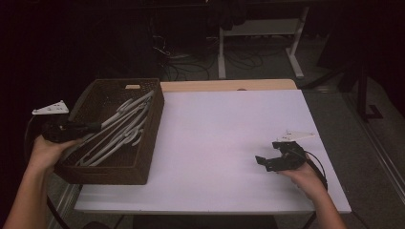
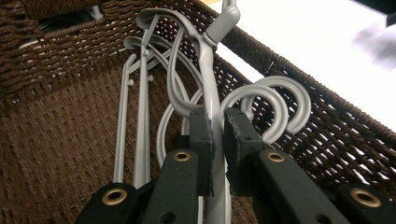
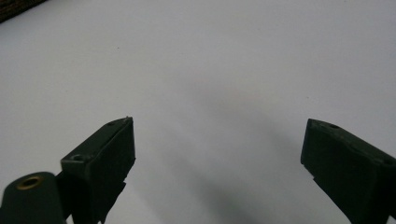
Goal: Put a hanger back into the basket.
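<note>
- Nearest the camera, two forearms come in from the bottom edge, one hand per gripper, so two grippers total.
- The right gripper point(image 1: 267, 161) sits near the right edge of the white table point(image 1: 219, 138), down by the near side. Its jaws are spread wide apart with nothing between them; in the right gripper view it's just bare white tabletop under them.
- The left gripper point(image 1: 93, 127) reaches in over the left wall of the brown wicker basket point(image 1: 114, 171). In the left gripper view its jaws are pinched together on the stem of a grey hanger point(image 2: 208, 88), just below that hanger's hook.
- The basket sits on the left part of the table, running near to far. Inside is a pile of grey plastic hangers point(image 1: 119, 131), lying diagonally. I can't get a solid count since they overlap; the left gripper view shows at least three hooks, two curled ones point(image 2: 275, 105) right by the jaws.
- No brand, label or readable writing anywhere. There's a small pale tag-like patch point(image 1: 132, 87) on the basket's far wall, too small to read.
- Beyond the white top, a strip of wooden tabletop point(image 1: 229, 85) shows along the far edge.
- Farther back, dark floor with tangled cables point(image 1: 186, 62) and white desk legs point(image 1: 296, 52).
</note>
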